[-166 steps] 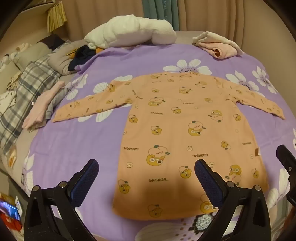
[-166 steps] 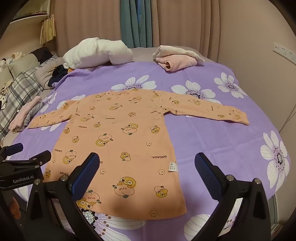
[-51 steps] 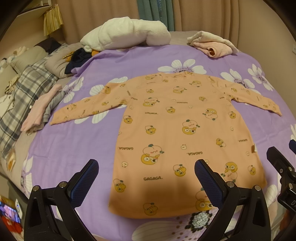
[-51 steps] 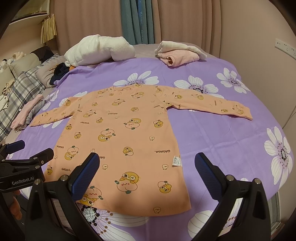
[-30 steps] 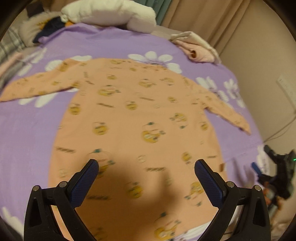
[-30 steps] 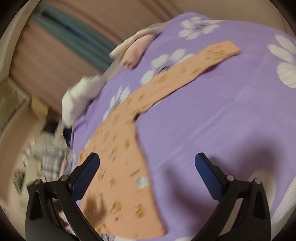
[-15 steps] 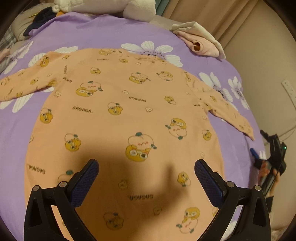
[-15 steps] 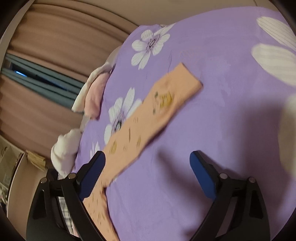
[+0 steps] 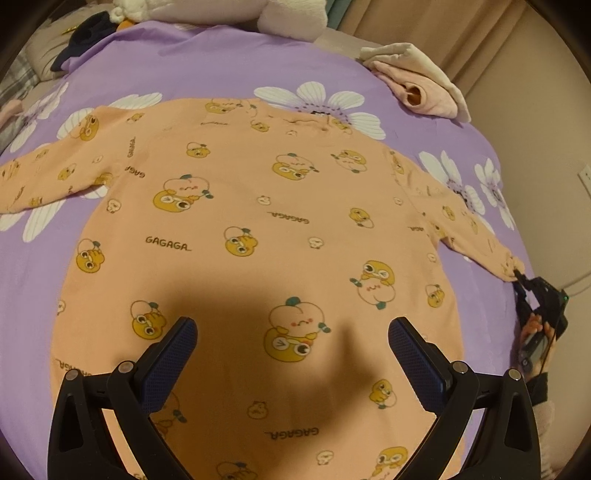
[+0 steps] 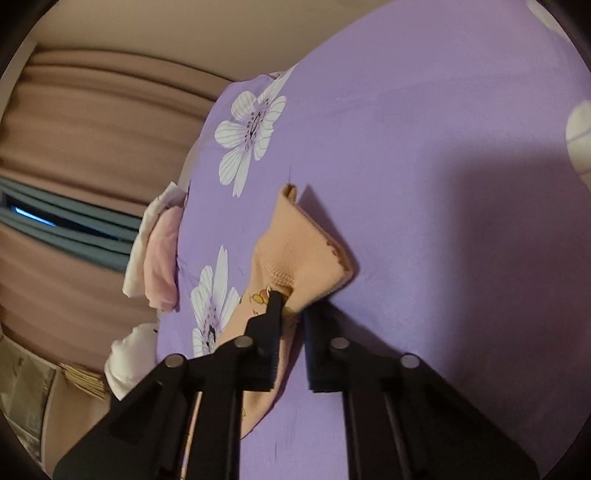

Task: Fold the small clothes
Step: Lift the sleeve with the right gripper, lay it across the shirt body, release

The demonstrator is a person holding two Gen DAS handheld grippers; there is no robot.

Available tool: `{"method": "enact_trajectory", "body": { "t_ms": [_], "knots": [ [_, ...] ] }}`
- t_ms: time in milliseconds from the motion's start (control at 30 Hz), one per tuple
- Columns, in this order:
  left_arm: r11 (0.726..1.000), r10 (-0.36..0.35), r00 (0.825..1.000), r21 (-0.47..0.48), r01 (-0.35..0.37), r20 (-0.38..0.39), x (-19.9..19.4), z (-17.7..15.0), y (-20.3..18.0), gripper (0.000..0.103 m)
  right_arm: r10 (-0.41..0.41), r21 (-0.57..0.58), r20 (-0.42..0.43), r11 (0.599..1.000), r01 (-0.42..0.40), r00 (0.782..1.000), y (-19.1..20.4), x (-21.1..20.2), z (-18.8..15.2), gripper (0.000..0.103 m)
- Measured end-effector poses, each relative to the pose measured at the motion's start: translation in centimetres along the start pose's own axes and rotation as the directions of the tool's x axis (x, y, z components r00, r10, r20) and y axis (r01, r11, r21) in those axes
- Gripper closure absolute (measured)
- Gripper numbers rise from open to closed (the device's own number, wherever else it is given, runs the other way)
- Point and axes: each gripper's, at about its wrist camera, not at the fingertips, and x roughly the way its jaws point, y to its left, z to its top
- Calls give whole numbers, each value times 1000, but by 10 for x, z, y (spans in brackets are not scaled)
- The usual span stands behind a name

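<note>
A purple bedsheet printed with white flowers point(image 9: 207, 74) covers the bed, with a fluffy white blanket bundle point(image 9: 229, 11) and a dark navy garment point(image 9: 85, 40) at its far edge, before beige pleated curtains point(image 10: 92, 122) and a teal curtain strip point(image 10: 74, 225).

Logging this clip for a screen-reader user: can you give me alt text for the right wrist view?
The right gripper has its jaws shut on the cuff end of the orange shirt sleeve, which puckers up off the purple flowered bedspread. At the bed's far edge lies a pink and white folded garment, with beige curtains behind.
</note>
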Motion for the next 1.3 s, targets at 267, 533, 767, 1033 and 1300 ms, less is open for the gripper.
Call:
{"method": "enact_trajectory", "body": {
  "t_ms": [267, 533, 767, 1033, 1300],
  "knots": [
    [1000, -16, 1000, -5, 16, 12, -10, -2, 10, 1, -6, -193, 53, 981, 16, 999, 55, -23, -10, 95],
    [999, -49, 998, -21, 50, 46, -28, -5, 25, 1, 43, -503, 63, 864, -5, 997, 162, -47, -44, 96],
    [997, -61, 995, -52, 65, 76, -43, -11, 50, 1, 59, -715, -8, 698, -47, 998, 261, -21, -112, 96],
    [990, -48, 995, -126, 59, 87, -48, -17, 91, 1, 51, -868, -106, 482, -117, 993, 337, 29, -221, 96],
    [981, -30, 995, -188, 47, 93, -48, -19, 121, 1, -102, -976, -132, 188, -111, 986, 334, 97, -349, 96]
  ]
}}
